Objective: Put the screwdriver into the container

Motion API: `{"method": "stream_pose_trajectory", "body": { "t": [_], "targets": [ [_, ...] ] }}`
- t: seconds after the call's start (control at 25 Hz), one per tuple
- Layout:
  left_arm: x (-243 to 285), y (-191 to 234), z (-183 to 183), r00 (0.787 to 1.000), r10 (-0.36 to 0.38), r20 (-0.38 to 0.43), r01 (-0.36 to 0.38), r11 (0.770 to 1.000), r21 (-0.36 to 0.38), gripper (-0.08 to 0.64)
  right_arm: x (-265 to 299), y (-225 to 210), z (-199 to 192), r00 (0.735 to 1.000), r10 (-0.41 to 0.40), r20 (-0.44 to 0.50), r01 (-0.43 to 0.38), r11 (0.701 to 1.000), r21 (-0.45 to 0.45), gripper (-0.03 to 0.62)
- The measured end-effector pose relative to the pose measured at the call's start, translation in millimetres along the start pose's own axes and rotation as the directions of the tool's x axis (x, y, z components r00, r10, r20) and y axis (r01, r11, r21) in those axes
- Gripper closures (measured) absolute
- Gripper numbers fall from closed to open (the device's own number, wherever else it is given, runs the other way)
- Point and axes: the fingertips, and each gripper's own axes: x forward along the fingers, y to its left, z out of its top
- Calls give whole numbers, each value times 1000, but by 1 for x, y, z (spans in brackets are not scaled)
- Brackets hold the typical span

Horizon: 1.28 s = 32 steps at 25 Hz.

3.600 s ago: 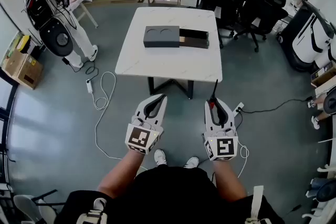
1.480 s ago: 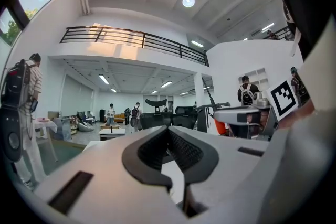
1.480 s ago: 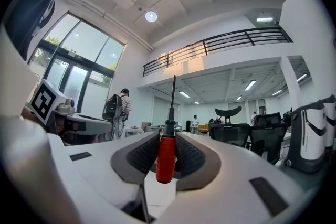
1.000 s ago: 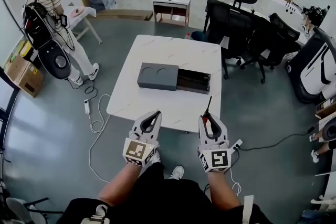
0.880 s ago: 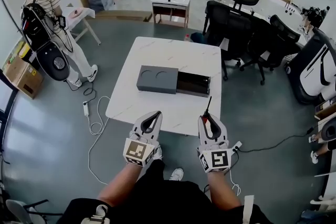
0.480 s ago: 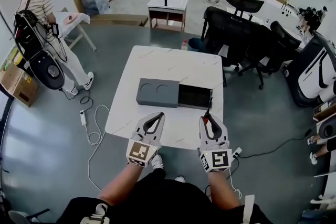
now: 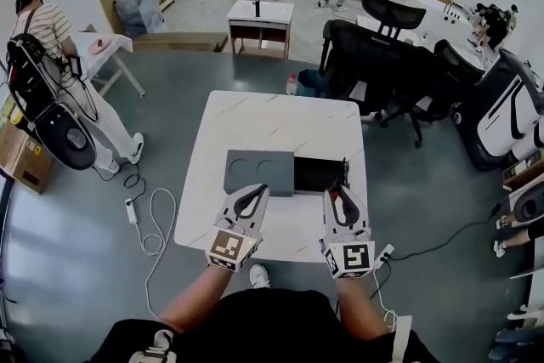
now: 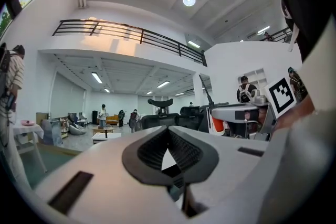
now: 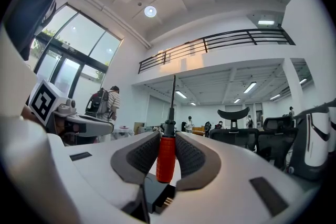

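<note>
A dark grey container (image 7: 259,172) with two round recesses lies on the white table (image 7: 272,119), its black drawer (image 7: 319,175) pulled open to the right. My right gripper (image 7: 337,193) is shut on the screwdriver (image 7: 342,172), just short of the open drawer. In the right gripper view the red handle (image 9: 166,157) sits between the pads and the thin shaft points up past the tips of the right gripper (image 9: 167,136). My left gripper (image 7: 253,191) hovers at the container's near side. Seen in its own view, the left gripper (image 8: 168,129) is shut with nothing in it.
Black office chairs (image 7: 378,55) crowd the table's far right corner. A bottle (image 7: 291,84) stands on the floor behind the table. A person with a backpack (image 7: 38,55) stands at the left. A white cable (image 7: 155,217) lies on the floor left of the table.
The table and container have drawn closer. Both grippers, earlier over the floor short of the table, now hang over its near part beside the container. The screwdriver stays held.
</note>
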Motion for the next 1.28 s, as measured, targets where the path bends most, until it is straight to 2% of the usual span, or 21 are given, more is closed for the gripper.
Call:
{"method": "stream_pose_trajectory", "body": {
  "t": [0.24, 0.44, 0.92, 1.28],
  "targets": [
    [10, 22, -4, 1000, -24, 6, 24, 1000, 10, 554, 17, 4, -4, 999, -39, -15, 39, 999, -6, 483],
    [26, 26, -5, 1000, -19, 1, 19, 1000, -4, 554, 27, -11, -10, 999, -33, -29, 33, 999, 3, 483],
    [71, 14, -18, 998, 52, -35, -53, 998, -29, 554, 48, -65, -43, 994, 34, -102, -35, 999, -8, 483],
    [86, 12, -36, 992, 87, -86, -91, 995, -37, 554, 62, -84, -88, 973, 98, -211, -118, 989, -85, 483]
  ]
}}
